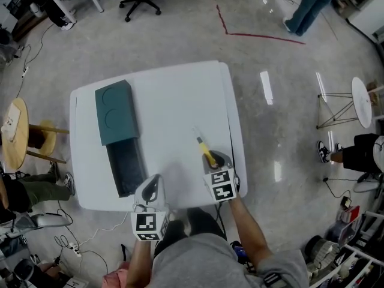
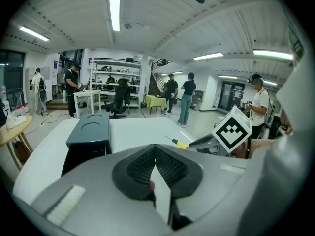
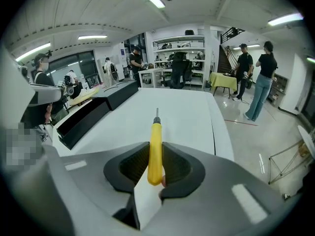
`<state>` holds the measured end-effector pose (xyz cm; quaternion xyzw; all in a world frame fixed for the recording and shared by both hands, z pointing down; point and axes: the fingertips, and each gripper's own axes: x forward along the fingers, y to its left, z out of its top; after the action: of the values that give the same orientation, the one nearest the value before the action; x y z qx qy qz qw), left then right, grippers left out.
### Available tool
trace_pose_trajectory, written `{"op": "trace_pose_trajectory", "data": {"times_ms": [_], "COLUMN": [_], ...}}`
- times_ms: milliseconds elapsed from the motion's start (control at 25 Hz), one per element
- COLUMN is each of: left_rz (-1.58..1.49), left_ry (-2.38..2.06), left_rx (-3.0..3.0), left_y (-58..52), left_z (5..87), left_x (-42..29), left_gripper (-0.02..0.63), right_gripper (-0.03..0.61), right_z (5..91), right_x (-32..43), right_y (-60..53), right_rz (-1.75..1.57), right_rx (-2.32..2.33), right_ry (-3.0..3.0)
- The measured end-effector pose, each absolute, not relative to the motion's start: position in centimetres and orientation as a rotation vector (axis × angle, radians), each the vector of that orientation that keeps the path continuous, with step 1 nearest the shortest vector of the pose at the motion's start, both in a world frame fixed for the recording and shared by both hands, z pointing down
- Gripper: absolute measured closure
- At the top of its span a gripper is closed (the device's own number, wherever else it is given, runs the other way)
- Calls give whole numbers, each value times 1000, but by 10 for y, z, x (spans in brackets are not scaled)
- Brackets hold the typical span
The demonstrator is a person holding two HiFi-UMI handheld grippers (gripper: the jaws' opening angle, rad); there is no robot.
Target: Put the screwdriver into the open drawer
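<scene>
A yellow-handled screwdriver is clamped in my right gripper, its metal tip pointing away over the white table. The handle is just above the tabletop near the front right edge. A dark teal drawer cabinet stands at the table's left. Its open drawer is pulled out toward me. My left gripper hovers at the front edge, right of the drawer. Its pads meet with nothing between them.
A wooden stool and a seated person's leg are left of the table. Power cables lie on the floor at the lower left. A round side table stands to the right, and a person stands at the far right.
</scene>
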<state>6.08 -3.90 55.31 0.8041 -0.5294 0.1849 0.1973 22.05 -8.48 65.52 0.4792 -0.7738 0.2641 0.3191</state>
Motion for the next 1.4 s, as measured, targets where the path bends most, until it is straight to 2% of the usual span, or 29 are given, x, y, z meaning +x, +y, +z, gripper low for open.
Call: {"op": "trace_pose_trajectory", "data": {"times_ms": [880, 1400], "left_rz": [408, 373], "left_ry": [-1669, -1739], "left_rx": [2316, 2294], "left_y": [-16, 0], "left_z": [473, 460], "left_x": [17, -52], "left_gripper": [601, 601], "right_gripper": [497, 497], "right_z": [526, 504], "right_x": [160, 83], "right_y": [-70, -53], "right_rz": [504, 476], "right_rx": [1293, 1232], "right_ry": [-2264, -2326]}}
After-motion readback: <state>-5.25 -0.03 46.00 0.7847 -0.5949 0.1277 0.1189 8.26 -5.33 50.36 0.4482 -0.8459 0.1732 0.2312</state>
